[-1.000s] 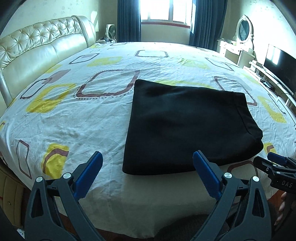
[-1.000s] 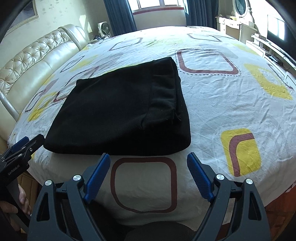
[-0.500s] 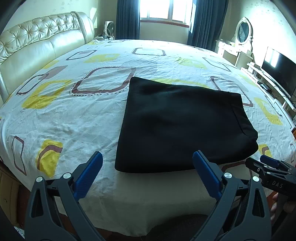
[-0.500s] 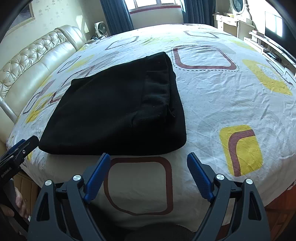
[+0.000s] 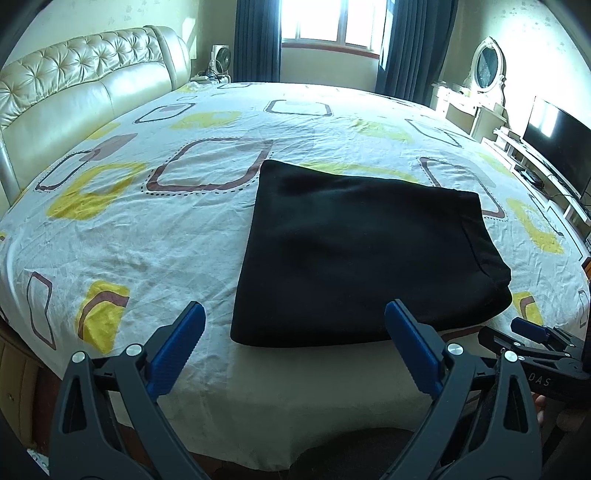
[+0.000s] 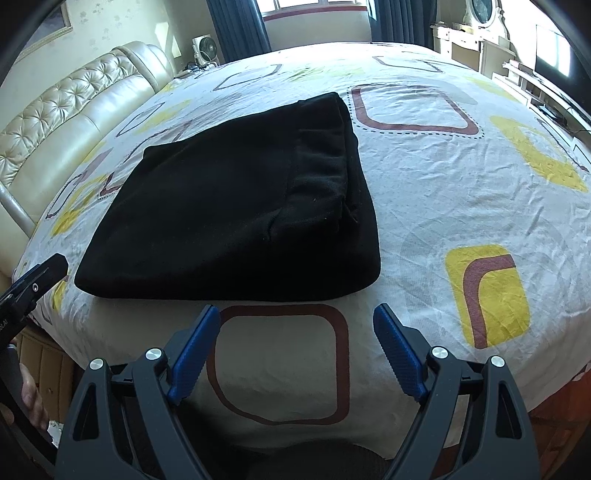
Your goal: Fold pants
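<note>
The black pants (image 5: 365, 254) lie folded into a flat rectangle on the bed, also in the right wrist view (image 6: 240, 206), with the waistband side toward the right. My left gripper (image 5: 295, 325) is open and empty, held off the bed's front edge, just short of the pants' near left corner. My right gripper (image 6: 297, 325) is open and empty, below the pants' near edge. The right gripper also shows at the lower right of the left wrist view (image 5: 532, 336). The left gripper shows at the left edge of the right wrist view (image 6: 33, 284).
The round bed (image 5: 147, 221) has a white sheet with yellow and brown squares. A tufted cream headboard (image 5: 74, 99) stands at the left. A dresser with an oval mirror (image 5: 487, 66) and a TV (image 5: 557, 144) stand at the right. A window (image 5: 328, 22) with dark curtains is behind.
Both grippers have drawn back and lowered a little from the bed, staying open. The folded pants have not moved.
</note>
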`<state>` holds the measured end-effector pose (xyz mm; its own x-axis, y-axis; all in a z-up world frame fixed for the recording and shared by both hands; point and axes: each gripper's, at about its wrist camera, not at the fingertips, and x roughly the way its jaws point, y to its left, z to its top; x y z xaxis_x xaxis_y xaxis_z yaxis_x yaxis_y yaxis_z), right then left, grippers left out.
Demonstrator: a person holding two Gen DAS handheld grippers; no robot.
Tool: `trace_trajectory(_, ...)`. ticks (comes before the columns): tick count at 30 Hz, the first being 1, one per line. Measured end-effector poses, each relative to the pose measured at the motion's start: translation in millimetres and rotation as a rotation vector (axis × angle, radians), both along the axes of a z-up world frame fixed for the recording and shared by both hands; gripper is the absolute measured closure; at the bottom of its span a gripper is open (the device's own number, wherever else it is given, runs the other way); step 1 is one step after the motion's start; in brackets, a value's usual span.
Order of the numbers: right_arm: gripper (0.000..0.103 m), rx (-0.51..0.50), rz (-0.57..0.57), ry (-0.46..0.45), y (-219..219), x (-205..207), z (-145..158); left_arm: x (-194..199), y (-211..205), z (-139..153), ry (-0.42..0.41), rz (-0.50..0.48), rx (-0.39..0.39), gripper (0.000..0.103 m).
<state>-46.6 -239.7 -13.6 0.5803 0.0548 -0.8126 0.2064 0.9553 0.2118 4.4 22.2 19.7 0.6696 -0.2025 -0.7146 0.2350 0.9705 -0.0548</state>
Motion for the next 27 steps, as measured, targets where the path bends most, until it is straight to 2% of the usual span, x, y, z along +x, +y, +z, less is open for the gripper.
trace_trajectory(11, 0.019, 0.008, 0.015, 0.017, 1.7, 1.6, -3.4, -1.1, -1.7, 0.7, 0.002, -0.001, 0.007, 0.005)
trace_trajectory(14, 0.019, 0.008, 0.02, 0.018, 2.4, 1.4, -3.6, 1.4, -5.2, -1.0, 0.032, 0.005, 0.047, 0.002)
trace_trajectory(18, 0.019, 0.008, 0.023, 0.02, 2.1, 1.8, -4.2, -0.4, -6.1, -0.7, -0.002, 0.012, 0.072, 0.002)
trace_trajectory(23, 0.019, 0.017, 0.024, 0.029, 2.4, 2.3, -6.0, -1.8, -7.2, 4.7, -0.031, 0.0, 0.05, 0.002)
trace_trajectory(27, 0.019, 0.018, 0.024, 0.026, 2.6, 2.0, -6.3, 5.9, -7.6, 19.2, -0.045, -0.027, -0.033, 0.002)
